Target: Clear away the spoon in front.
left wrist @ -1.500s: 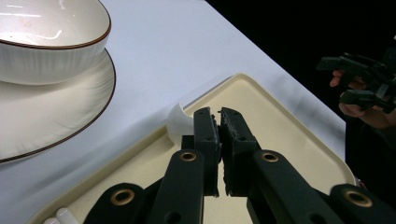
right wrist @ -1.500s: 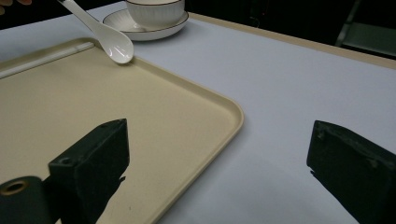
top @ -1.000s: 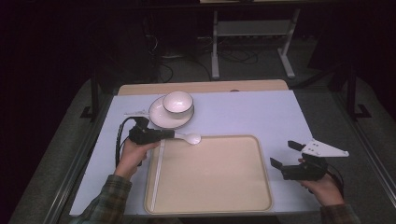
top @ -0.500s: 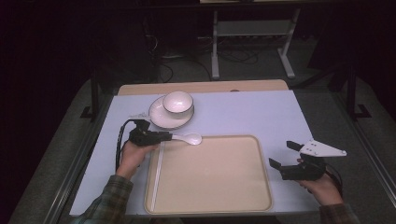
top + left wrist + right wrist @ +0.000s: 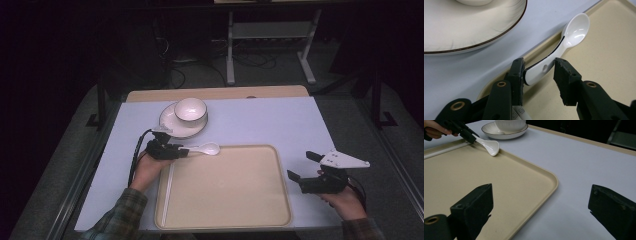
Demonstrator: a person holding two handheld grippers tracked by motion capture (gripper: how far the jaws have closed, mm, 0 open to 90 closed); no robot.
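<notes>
The left gripper's point(image 5: 539, 72) jaws have just been opened; the white spoon point(image 5: 564, 47) is released, resting across the tray rim point(image 5: 541, 51). Placement is judged complete.

The pale blue table point(image 5: 260, 120) carries a beige tray point(image 5: 230, 200) and a white plate point(image 5: 170, 122).

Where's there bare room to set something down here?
Most of the tray is bare, as is the table right of the plate. It is crowded at the tray's far left rim: spoon, left gripper, plate and bowl.
</notes>
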